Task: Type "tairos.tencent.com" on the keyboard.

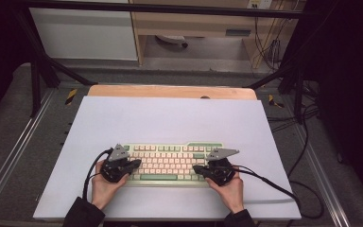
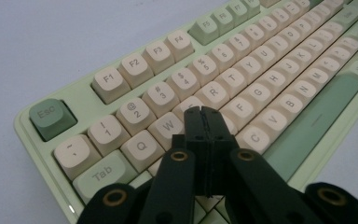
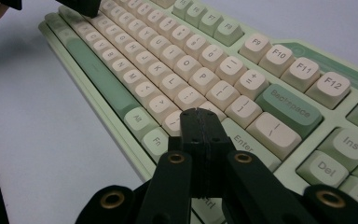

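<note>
Both closed hand-held grippers, left hand-held gripper (image 1: 133, 165) and right hand-held gripper (image 1: 199, 169), over keyboard (image 1: 170, 163)

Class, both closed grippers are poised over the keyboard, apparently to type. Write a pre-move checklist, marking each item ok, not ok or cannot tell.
1. Left gripper jaws shut into one narrow tip: ok.
2. Right gripper jaws shut likewise: ok.
3. Keyboard lies flat and square on the white table cover: ok.
4. Left tip sits over the letter rows below the W key, not the frame: ok.
5. Right tip sits near the Enter key: ok.
6. Whether either tip already presses a key: cannot tell.
</note>
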`<state>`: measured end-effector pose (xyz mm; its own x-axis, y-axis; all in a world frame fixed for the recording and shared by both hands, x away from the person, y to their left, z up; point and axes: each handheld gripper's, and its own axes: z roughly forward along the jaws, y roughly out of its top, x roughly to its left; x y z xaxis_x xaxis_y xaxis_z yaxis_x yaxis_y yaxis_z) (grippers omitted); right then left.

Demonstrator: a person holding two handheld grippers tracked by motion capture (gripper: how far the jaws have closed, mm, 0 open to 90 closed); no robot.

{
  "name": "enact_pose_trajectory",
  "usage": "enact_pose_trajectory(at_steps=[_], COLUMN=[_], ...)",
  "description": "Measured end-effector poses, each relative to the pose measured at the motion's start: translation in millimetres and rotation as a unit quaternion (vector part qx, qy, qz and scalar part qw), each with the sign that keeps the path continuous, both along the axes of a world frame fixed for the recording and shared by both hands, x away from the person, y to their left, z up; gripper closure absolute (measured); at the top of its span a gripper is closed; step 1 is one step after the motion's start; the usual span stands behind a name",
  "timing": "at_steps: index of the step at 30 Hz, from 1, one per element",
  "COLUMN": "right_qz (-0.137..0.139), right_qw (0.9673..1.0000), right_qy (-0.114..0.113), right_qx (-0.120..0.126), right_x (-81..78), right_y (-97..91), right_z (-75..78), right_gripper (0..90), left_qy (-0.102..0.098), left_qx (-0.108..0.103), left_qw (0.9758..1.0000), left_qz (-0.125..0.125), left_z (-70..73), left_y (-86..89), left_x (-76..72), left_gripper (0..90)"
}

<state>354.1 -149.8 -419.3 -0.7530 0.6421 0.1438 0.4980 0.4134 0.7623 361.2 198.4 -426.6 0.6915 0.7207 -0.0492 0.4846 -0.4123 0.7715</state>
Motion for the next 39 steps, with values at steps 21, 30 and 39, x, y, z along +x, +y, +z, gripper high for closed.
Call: enact_pose_trajectory(at_steps=[21, 30, 39], right_qz=[0.005, 0.014, 0.025], right_qw=[0.9999, 0.9999, 0.9996], right_qy=[0.003, 0.004, 0.008], right_qx=[0.012, 0.009, 0.006], right_x=[-0.3, 1.2, 4.6], right_y=[2.3, 13.1, 27.7], right_z=[1.9, 4.9, 4.8], right_gripper=[90.0, 90.0, 90.0], left_qy=[-0.005, -0.003, -0.003], left_qx=[-0.024, -0.025, -0.027], left_qw=[0.9996, 0.9996, 0.9995], left_qz=[0.012, 0.015, 0.015], left_z=[5.9, 4.9, 5.0], left_y=[24.0, 29.5, 30.5], left_x=[-14.7, -16.4, -16.3], left_gripper=[90.0, 90.0, 90.0])
